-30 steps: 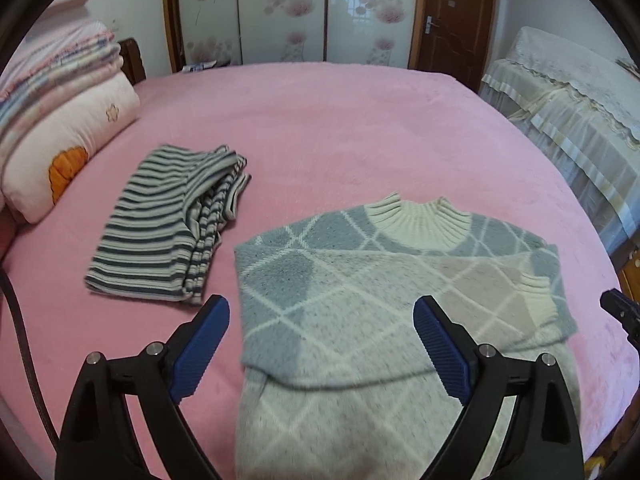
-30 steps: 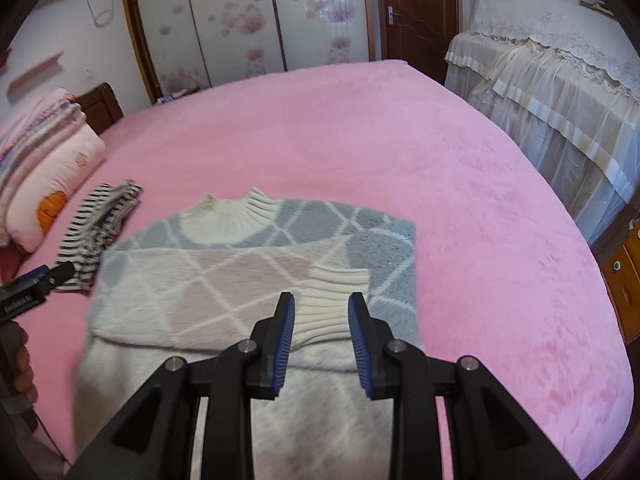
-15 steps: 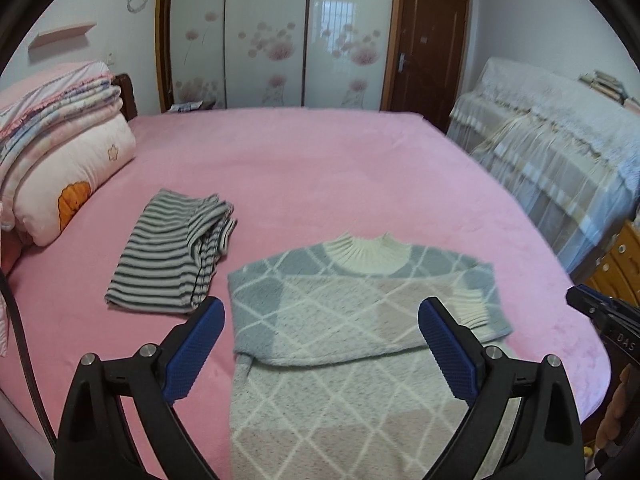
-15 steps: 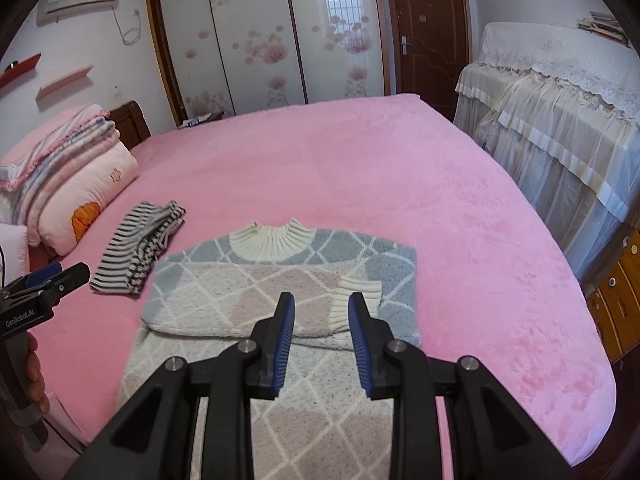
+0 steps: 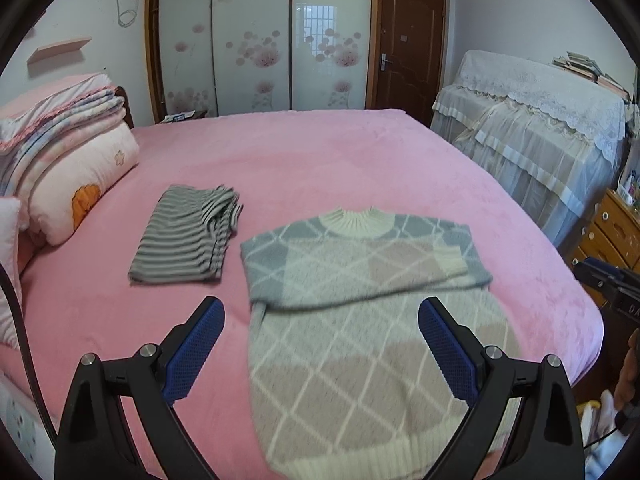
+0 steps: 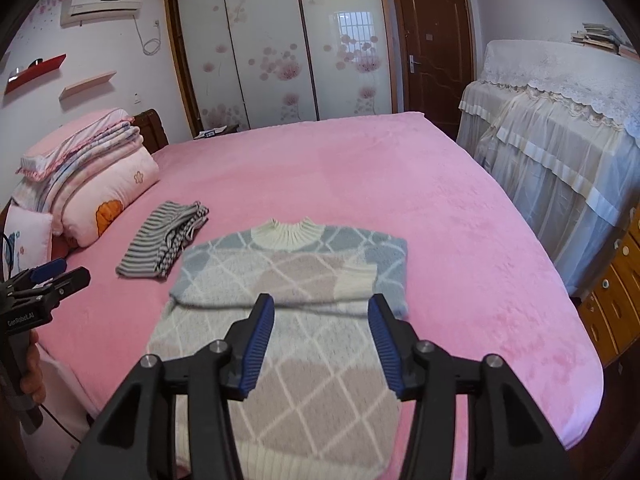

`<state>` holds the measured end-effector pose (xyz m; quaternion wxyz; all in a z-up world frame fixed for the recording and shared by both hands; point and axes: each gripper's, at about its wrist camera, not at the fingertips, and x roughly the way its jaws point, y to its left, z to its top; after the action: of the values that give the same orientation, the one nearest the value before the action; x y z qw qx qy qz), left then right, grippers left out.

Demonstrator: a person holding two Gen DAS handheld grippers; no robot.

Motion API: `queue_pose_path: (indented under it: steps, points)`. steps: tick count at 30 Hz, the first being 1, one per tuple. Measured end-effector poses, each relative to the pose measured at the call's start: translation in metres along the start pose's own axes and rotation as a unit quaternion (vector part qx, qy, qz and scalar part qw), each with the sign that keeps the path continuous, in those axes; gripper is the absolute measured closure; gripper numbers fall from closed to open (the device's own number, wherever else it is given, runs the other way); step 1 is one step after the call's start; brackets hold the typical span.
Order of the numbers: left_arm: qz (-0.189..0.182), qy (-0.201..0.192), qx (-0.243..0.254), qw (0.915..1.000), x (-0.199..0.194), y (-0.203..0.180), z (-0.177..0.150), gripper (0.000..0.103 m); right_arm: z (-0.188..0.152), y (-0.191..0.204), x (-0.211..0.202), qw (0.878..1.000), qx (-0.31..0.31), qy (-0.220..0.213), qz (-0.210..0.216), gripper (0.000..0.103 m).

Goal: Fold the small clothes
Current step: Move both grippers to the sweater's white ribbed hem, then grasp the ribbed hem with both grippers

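A grey, blue and pink diamond-pattern sweater (image 5: 360,300) lies flat on the pink bed (image 5: 320,160), collar away from me, both sleeves folded across the chest. It also shows in the right wrist view (image 6: 296,320). My left gripper (image 5: 320,344) is open and empty, raised above the sweater's lower half. My right gripper (image 6: 321,336) is open and empty, above the sweater's middle. A folded grey-and-white striped garment (image 5: 188,236) lies to the left of the sweater, also seen in the right wrist view (image 6: 164,240).
Stacked pillows and folded quilts (image 5: 68,168) sit at the bed's left. A lace-covered piece of furniture (image 5: 540,128) stands to the right, with wooden drawers (image 5: 612,232) beside it. Wardrobe doors (image 5: 256,40) and a brown door (image 5: 408,44) are behind the bed.
Both grippers have pulled back and up from the sweater. The right gripper's jaws have opened from nearly closed. The sweater lies still with its sleeves folded in.
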<state>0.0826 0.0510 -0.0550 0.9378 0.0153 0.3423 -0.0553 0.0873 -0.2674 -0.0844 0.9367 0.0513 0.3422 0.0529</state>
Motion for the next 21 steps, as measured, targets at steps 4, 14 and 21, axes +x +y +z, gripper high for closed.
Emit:
queue_pose_path:
  steps: [4, 14, 21]
  points:
    - [0.006, 0.022, -0.017, 0.9996, -0.002, 0.018, -0.038, 0.006, -0.029, -0.004, -0.011, 1.000, -0.005, 0.002, -0.001, 0.054]
    - [-0.030, 0.136, -0.092, 0.9860, 0.054, 0.065, -0.148, 0.006, -0.114, -0.021, 0.024, 0.997, -0.005, 0.076, 0.004, 0.054]
    - [-0.071, 0.201, -0.146, 0.9660, 0.094, 0.076, -0.196, 0.012, -0.162, -0.046, 0.058, 0.989, 0.037, 0.142, 0.020, 0.054]
